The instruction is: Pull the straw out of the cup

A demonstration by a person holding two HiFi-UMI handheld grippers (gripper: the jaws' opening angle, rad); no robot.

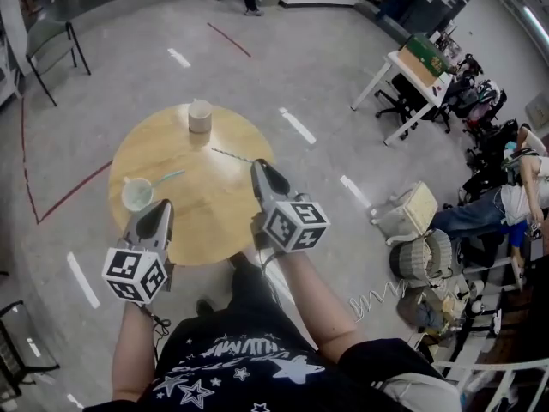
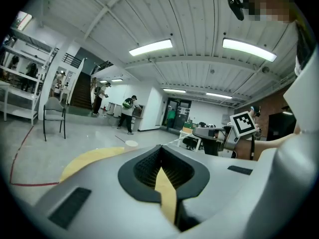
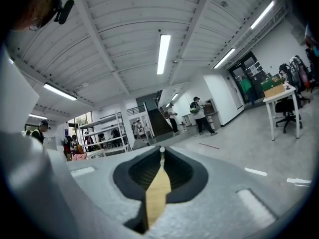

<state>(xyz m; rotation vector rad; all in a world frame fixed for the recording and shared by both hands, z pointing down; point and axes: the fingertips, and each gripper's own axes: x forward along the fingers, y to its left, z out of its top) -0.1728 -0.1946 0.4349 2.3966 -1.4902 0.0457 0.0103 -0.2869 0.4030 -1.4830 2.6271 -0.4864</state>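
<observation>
A thin pale straw stretches over the round wooden table. One end points toward a beige cup at the far edge. The other end meets the tips of my right gripper, whose jaws are shut on it. In the right gripper view only a small white spot shows at the closed tips of the right gripper. My left gripper is shut and empty, just right of a clear greenish cup that holds a green straw. In the left gripper view its jaws meet, and the beige cup sits beyond.
A black chair stands at the far left on the floor. At the right are a white desk, woven baskets, a coiled cable and a seated person. Several people stand far off in the hall.
</observation>
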